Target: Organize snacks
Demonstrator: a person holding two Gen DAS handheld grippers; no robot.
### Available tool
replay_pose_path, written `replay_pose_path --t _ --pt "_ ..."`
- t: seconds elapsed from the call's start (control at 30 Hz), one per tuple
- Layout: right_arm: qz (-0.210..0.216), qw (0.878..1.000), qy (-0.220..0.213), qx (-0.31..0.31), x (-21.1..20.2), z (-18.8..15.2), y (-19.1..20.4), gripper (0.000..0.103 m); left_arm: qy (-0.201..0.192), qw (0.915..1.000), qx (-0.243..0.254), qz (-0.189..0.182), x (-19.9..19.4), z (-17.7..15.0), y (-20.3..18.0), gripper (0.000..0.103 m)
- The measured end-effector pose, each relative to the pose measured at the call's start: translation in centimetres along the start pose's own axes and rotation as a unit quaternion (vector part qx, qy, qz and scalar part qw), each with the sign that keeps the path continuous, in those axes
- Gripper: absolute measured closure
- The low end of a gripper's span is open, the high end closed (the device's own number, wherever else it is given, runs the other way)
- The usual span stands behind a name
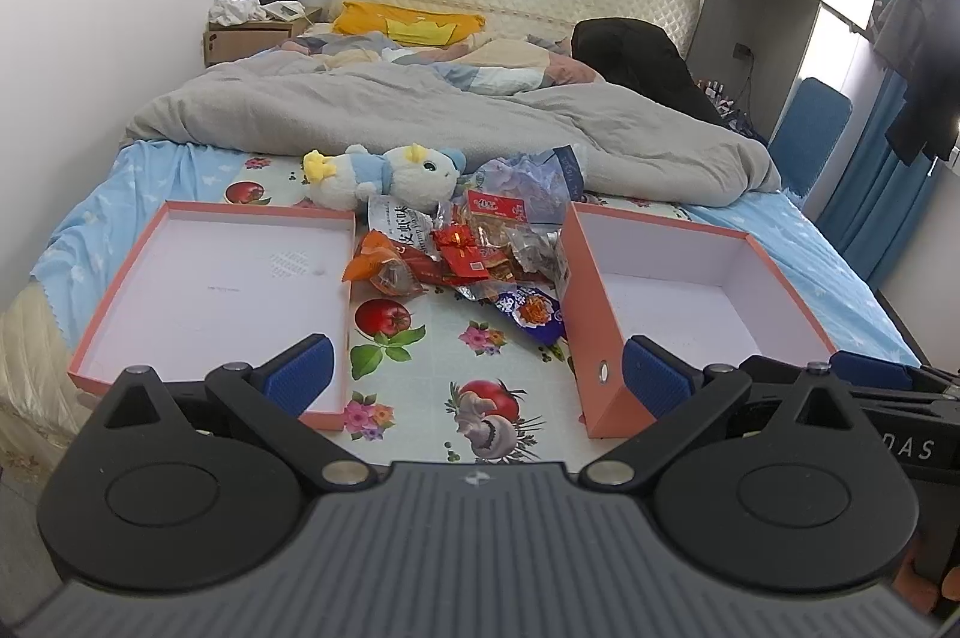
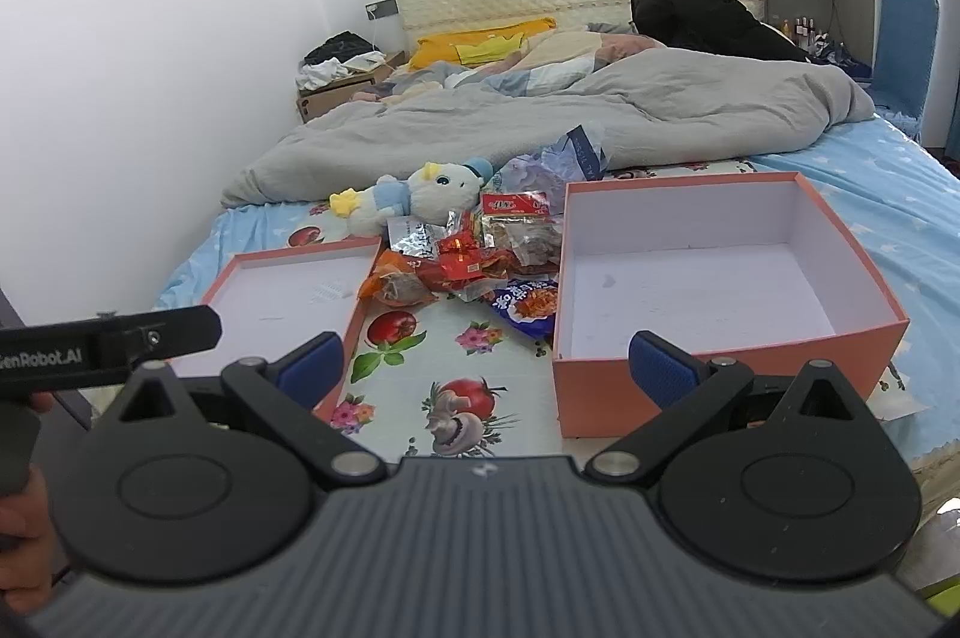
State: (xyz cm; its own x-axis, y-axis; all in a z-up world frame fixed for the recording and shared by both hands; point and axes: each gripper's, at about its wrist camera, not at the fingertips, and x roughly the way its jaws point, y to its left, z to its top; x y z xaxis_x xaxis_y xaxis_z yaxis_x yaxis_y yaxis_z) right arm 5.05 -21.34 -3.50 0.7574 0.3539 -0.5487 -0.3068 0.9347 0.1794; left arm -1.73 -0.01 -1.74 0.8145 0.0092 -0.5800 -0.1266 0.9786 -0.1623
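Note:
A pile of snack packets (image 1: 474,254) lies on the fruit-print sheet between two orange boxes; it also shows in the right wrist view (image 2: 468,266). The shallow box lid (image 1: 216,290) is on the left, the deeper box (image 1: 708,296) on the right; both are empty. They also show in the right wrist view, lid (image 2: 288,302) and box (image 2: 708,290). My left gripper (image 1: 477,374) is open and empty, short of the pile. My right gripper (image 2: 486,368) is open and empty, near the deep box's front wall.
A plush toy (image 1: 384,173) lies just behind the snacks, with a crumpled plastic bag (image 1: 534,182) beside it. A grey duvet (image 1: 420,110) covers the far half of the bed. A blue chair (image 1: 810,134) stands to the right of the bed.

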Motion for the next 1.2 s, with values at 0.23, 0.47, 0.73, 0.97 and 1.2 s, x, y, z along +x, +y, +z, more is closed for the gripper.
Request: replay_pose_path --t 0.23,0.47,0.73,0.97,1.2 --pt "-0.009 1.000 -0.010 0.008 -0.38 -0.14 -0.36 0.000 -0.003 1.0000 -0.001 0.004 -0.38 -0.14 -0.14 0.000" --pt "-0.002 1.000 0.000 0.003 0.02 -0.31 0.24 0.000 0.006 1.0000 -0.005 0.006 -0.01 -0.19 0.26 0.000" --pt "0.000 1.000 0.005 0.004 0.14 -0.44 0.34 0.000 0.007 0.9999 -0.008 0.008 0.14 -0.29 0.48 0.000" --pt "0.005 1.000 0.012 0.006 0.23 -0.42 0.28 0.000 0.005 0.9999 -0.006 0.010 0.22 -0.27 0.33 0.000" --pt "0.003 1.000 0.017 0.006 0.38 -0.58 0.38 0.000 0.005 0.9999 -0.008 0.009 0.21 -0.46 0.47 0.000"
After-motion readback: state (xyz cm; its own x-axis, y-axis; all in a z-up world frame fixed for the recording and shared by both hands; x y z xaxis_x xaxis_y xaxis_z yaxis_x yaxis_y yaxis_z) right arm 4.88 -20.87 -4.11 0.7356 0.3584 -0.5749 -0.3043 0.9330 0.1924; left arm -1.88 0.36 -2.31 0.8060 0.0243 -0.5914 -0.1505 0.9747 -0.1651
